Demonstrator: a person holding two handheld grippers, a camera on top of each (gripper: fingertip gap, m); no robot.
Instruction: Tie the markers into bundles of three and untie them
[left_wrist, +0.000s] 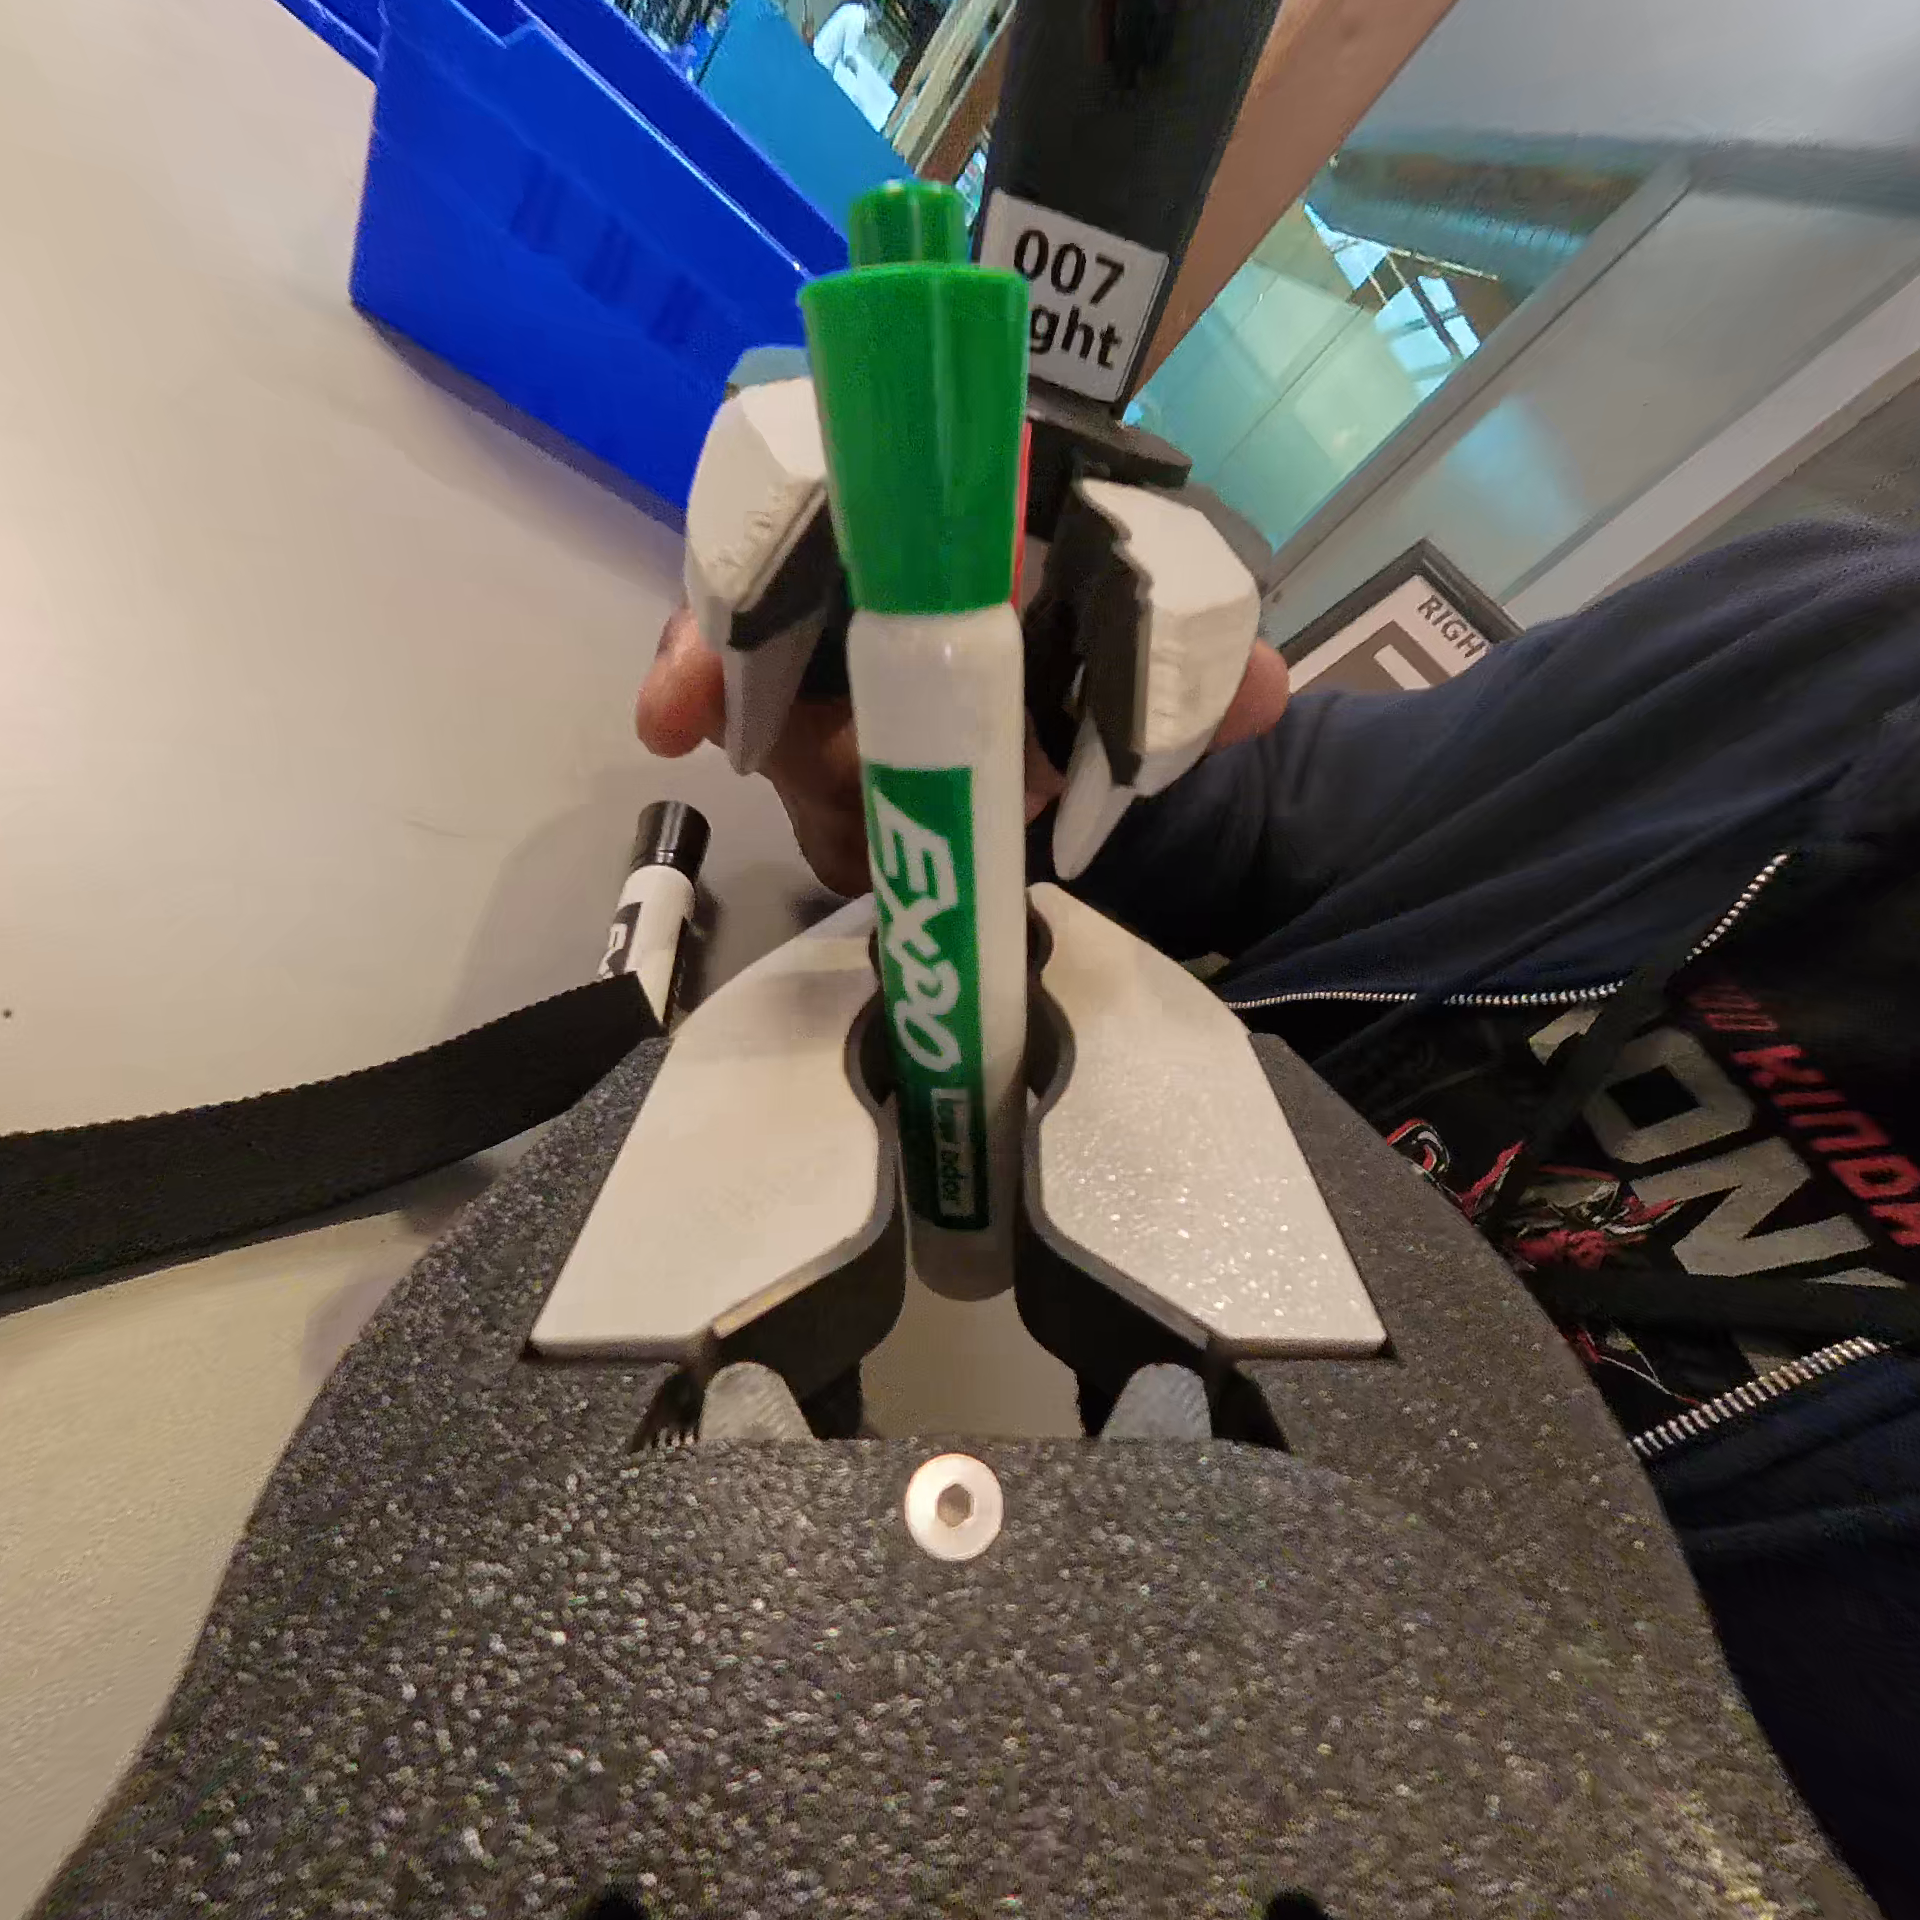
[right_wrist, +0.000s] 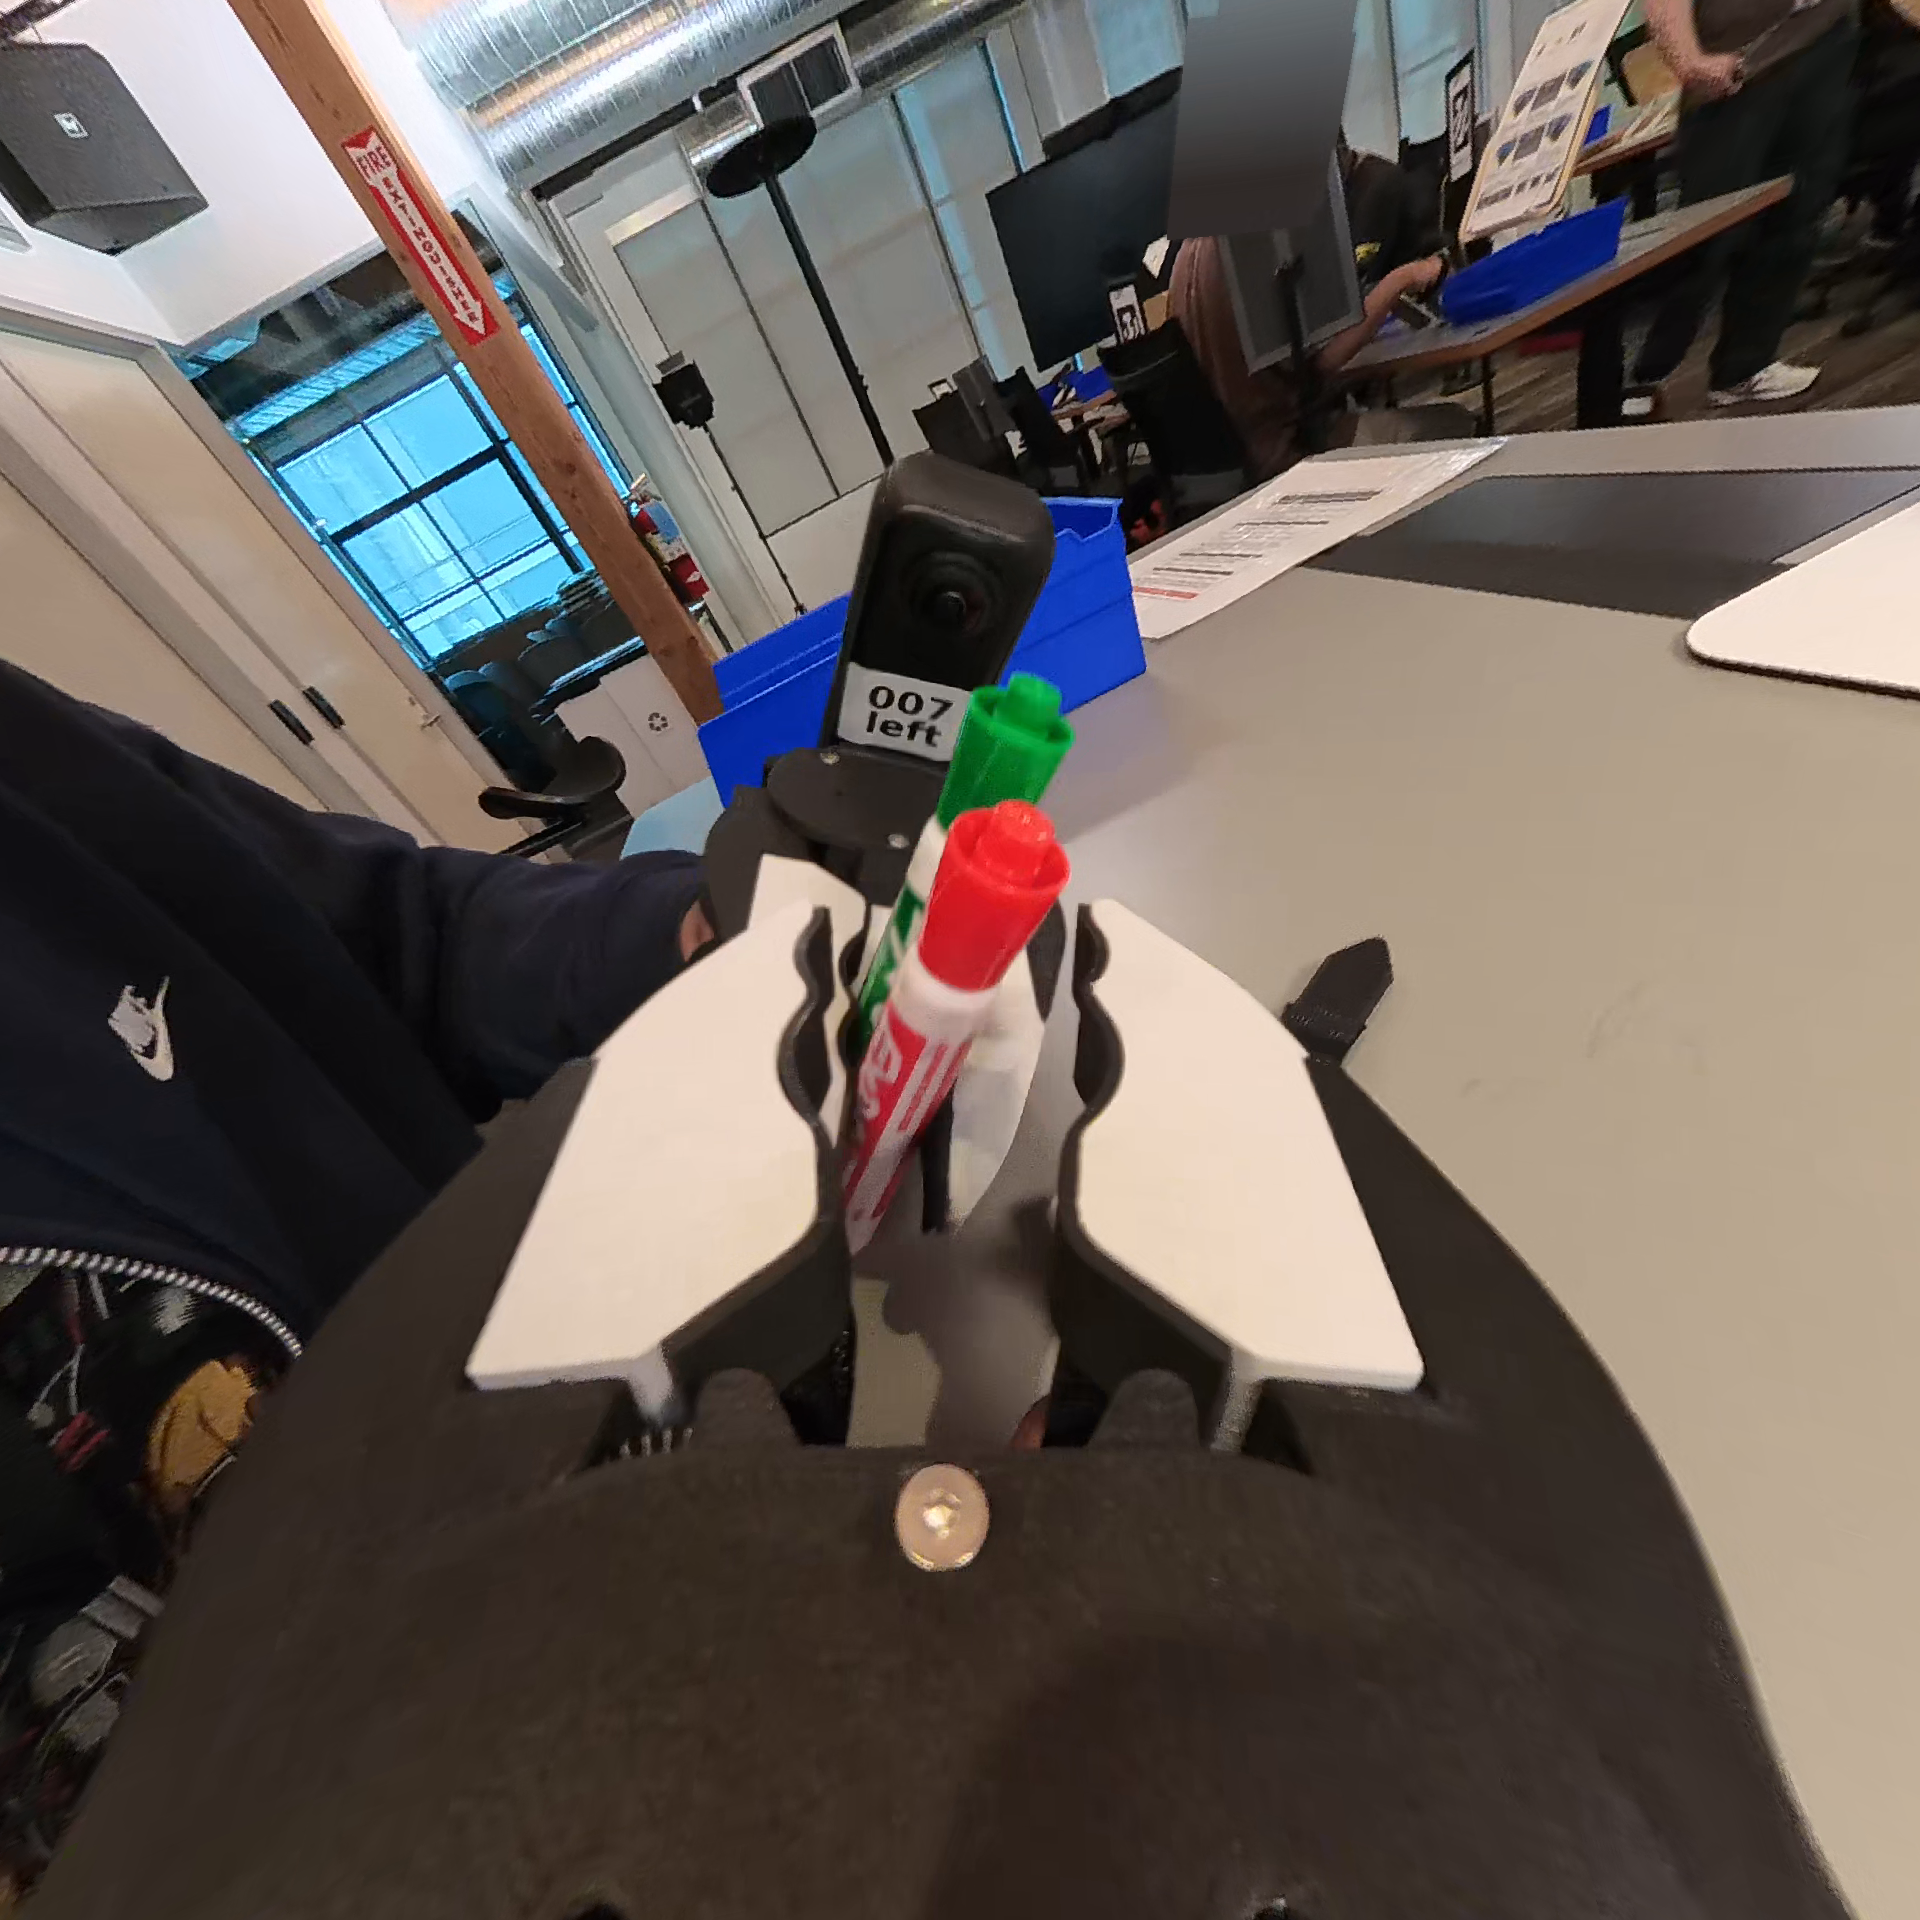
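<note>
1. In the left wrist view, a green marker (left_wrist: 940, 727) is being clamped by its barrel between the fingers of the left gripper (left_wrist: 951, 971), which are closed around it, with its cap pointing toward 12 o'clock.
2. A second green cap (left_wrist: 906, 223) is being shown just behind the first at 12 o'clock, and a sliver of red is being glimpsed beside it; which marker it belongs to cannot be told here.
3. The right gripper (left_wrist: 966, 790) is being held facing the camera just beyond the marker, its fingers spread on either side of the barrel; whether they are touching it cannot be told.
4. A black marker (left_wrist: 655, 894) is lying on the grey table (left_wrist: 260, 623) at 9 o'clock, with a black strap (left_wrist: 291, 1132) being stretched out below it at 8 o'clock.
5. A blue bin (left_wrist: 582, 281) is being seen at 11 o'clock, and a dark sleeve (left_wrist: 1507, 748) is filling the 3 o'clock side.
6. In the right wrist view, the red marker (right_wrist: 951, 997) and a green marker (right_wrist: 987, 769) are standing tilted between the right gripper's (right_wrist: 951, 971) fingers, which are parted; no firm grip is being shown.
7. The left gripper (right_wrist: 831, 894) and its camera are being seen behind the markers at 12 o'clock, blocking part of the blue bin (right_wrist: 1081, 623).
8. A strap end (right_wrist: 1340, 987) is lying on the table (right_wrist: 1558, 883) at 3 o'clock, and a sheet of paper (right_wrist: 1278, 530) at 1 o'clock.
</note>
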